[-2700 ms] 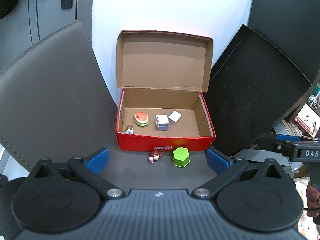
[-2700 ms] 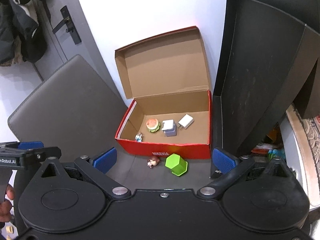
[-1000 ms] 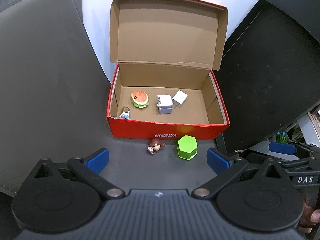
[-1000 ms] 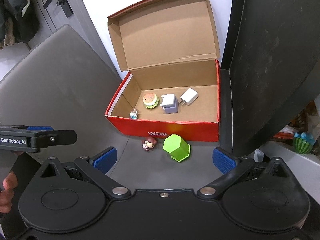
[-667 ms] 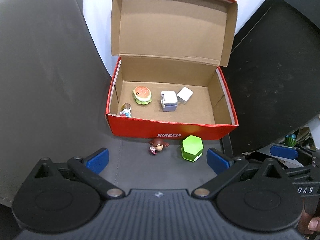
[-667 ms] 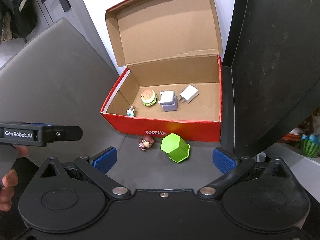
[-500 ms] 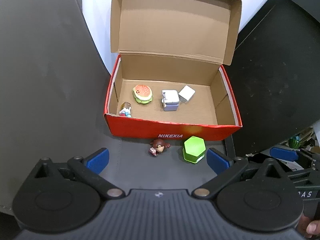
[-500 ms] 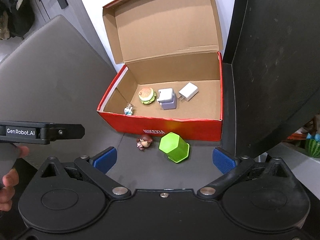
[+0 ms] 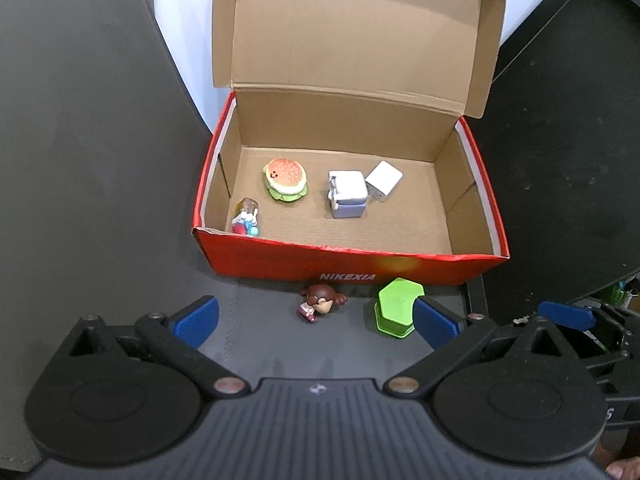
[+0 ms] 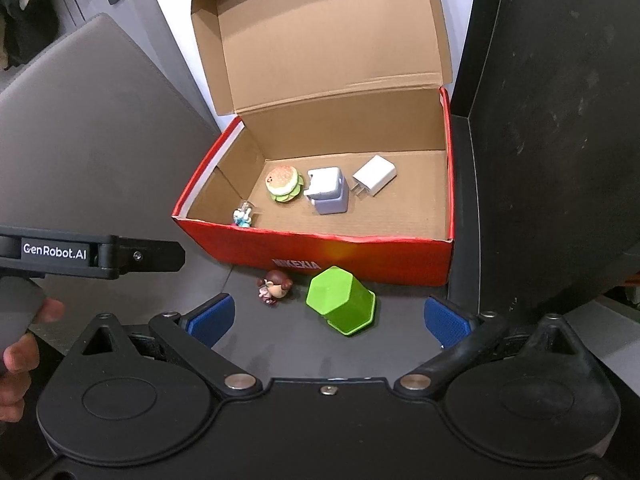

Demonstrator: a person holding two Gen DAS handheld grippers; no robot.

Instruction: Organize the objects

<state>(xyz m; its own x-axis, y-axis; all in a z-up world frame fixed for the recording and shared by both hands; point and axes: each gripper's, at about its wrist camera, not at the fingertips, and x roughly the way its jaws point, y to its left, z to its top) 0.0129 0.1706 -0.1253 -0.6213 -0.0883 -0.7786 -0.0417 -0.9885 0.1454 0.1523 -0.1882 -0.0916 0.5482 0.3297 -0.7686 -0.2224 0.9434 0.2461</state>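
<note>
An open red shoebox (image 9: 348, 258) (image 10: 320, 246) stands on a dark grey surface with its lid up. Inside lie a toy burger (image 9: 285, 179) (image 10: 283, 182), a lilac charger (image 9: 347, 193) (image 10: 327, 191), a white plug (image 9: 383, 181) (image 10: 375, 175) and a small figurine (image 9: 245, 222) (image 10: 242, 216). In front of the box lie a brown-haired doll (image 9: 319, 302) (image 10: 275, 286) and a green hexagonal box (image 9: 396, 306) (image 10: 341, 305). My left gripper (image 9: 314, 322) is open just short of the doll. My right gripper (image 10: 328, 322) is open just short of the green box.
Grey panels (image 9: 80, 140) rise on the left and black panels (image 10: 560, 120) on the right, hemming in the box. A white wall stands behind it. A hand (image 10: 24, 344) holds the left gripper at the right wrist view's left edge.
Both grippers have moved forward and lower toward the items in front of the box. The doll and green box now lie closer to the fingertips. Nothing was grasped.
</note>
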